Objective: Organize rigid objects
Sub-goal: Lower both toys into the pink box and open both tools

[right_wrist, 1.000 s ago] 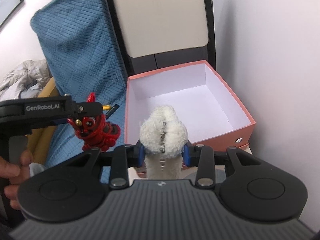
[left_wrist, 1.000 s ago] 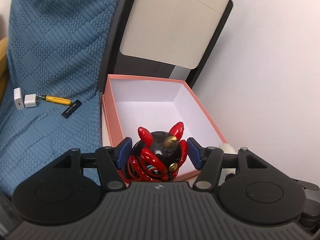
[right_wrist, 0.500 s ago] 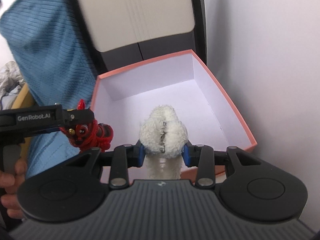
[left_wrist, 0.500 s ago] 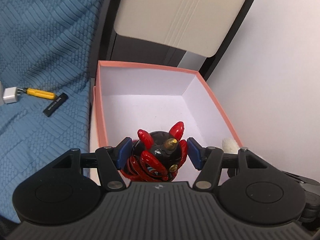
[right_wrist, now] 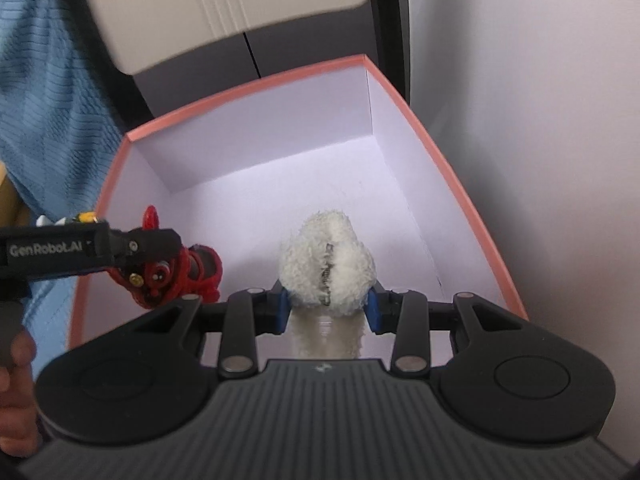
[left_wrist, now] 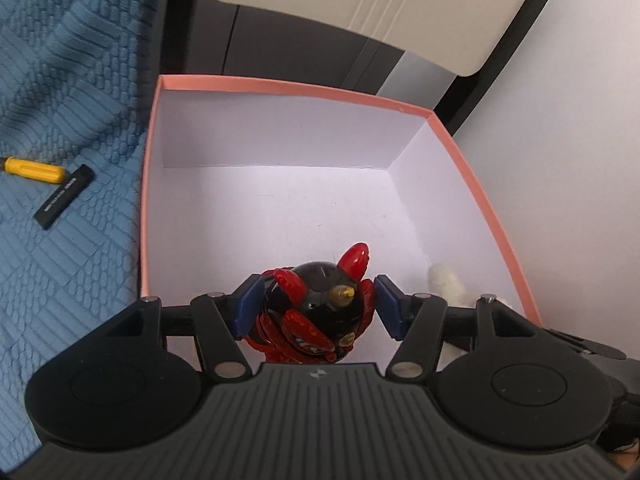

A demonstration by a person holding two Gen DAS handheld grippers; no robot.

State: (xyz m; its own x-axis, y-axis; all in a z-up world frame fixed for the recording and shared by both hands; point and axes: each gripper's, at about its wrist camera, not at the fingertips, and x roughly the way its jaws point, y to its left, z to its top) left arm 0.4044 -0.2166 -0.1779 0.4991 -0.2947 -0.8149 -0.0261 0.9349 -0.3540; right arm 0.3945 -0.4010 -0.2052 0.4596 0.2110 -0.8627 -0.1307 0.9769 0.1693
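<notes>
A pink box (left_wrist: 460,148) with a white inside stands open below both grippers. My left gripper (left_wrist: 316,306) is shut on a glossy red and black figurine (left_wrist: 316,312), held over the box's near left part. In the right wrist view the same figurine (right_wrist: 176,276) hangs at the box's left wall (right_wrist: 108,184). My right gripper (right_wrist: 326,300) is shut on a fluffy white object (right_wrist: 328,264) with a dark seam, held over the box's near middle. The fluffy white object (left_wrist: 444,284) peeks in at the right of the left wrist view.
A blue textured blanket (left_wrist: 60,80) lies left of the box, with a yellow-handled screwdriver (left_wrist: 32,170) and a flat black stick (left_wrist: 64,196) on it. A beige and black chair back (left_wrist: 380,8) stands behind the box. A white wall (right_wrist: 540,120) runs along the right.
Both grippers have moved forward and down with their loads, from in front of the box to over its inside. The box now fills both views.
</notes>
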